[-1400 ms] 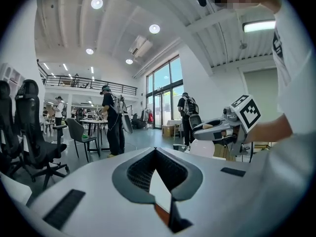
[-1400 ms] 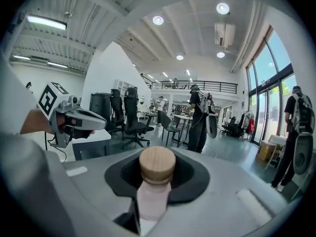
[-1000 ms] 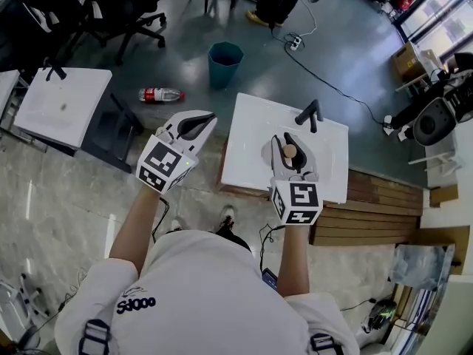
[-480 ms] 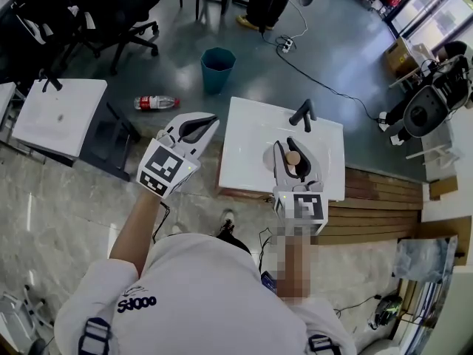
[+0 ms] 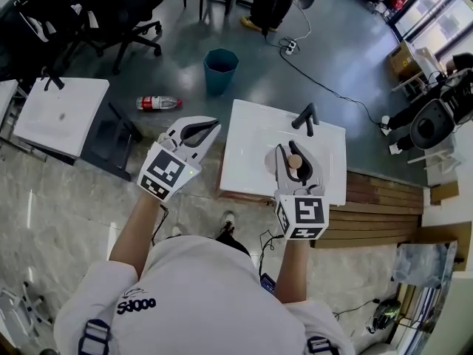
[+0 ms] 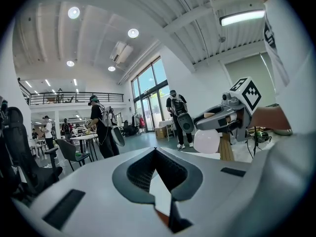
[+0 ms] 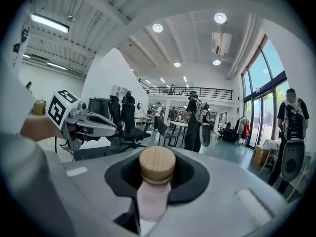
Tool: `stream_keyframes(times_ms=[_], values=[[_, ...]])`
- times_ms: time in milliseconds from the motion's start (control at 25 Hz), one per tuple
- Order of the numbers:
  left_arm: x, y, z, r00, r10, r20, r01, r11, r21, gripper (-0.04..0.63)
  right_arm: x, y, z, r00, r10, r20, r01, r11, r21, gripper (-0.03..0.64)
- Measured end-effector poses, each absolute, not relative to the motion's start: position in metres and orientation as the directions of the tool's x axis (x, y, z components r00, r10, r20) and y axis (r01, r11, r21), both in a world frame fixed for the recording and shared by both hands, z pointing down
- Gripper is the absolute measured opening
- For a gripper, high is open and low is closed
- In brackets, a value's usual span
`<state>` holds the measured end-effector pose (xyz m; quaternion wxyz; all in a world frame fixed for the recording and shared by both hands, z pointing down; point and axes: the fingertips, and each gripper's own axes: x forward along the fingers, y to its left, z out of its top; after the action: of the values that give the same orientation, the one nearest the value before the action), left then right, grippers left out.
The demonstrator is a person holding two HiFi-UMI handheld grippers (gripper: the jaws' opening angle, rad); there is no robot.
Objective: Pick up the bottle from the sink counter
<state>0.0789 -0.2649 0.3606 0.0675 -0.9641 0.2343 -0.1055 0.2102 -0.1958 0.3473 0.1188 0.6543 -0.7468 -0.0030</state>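
A pale pink bottle (image 7: 154,199) with a round wooden cap (image 5: 295,160) stands upright between the jaws of my right gripper (image 5: 294,146), which is shut on its neck and body. It hangs above the white sink counter (image 5: 250,137), in front of the black faucet (image 5: 307,117). In the left gripper view the bottle's pale body (image 6: 207,141) shows under the right gripper (image 6: 223,120). My left gripper (image 5: 213,123) is held off the counter's left edge, over the floor. Its jaws are shut with nothing in them (image 6: 156,150).
A blue bin (image 5: 220,64) and a plastic drink bottle (image 5: 159,103) are on the grey floor beyond the counter. A second white sink counter (image 5: 58,115) stands at the left, with office chairs (image 5: 111,13) behind it. A wooden platform (image 5: 377,213) lies to the right. People stand in the hall.
My right gripper has risen slightly with the bottle still in it. The left gripper has stayed where it was.
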Motion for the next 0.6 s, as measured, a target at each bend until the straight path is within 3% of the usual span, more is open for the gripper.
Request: stream_keyframes(times_ms=[600], values=[[0.077, -0.267, 0.376, 0.855, -0.475, 0.21, -0.446, -0.879, -0.17, 0.003, 0.207, -0.201, 0.35, -0.144, -0.973, 0.179, -0.971, 0.174, 0.162, 0.104]])
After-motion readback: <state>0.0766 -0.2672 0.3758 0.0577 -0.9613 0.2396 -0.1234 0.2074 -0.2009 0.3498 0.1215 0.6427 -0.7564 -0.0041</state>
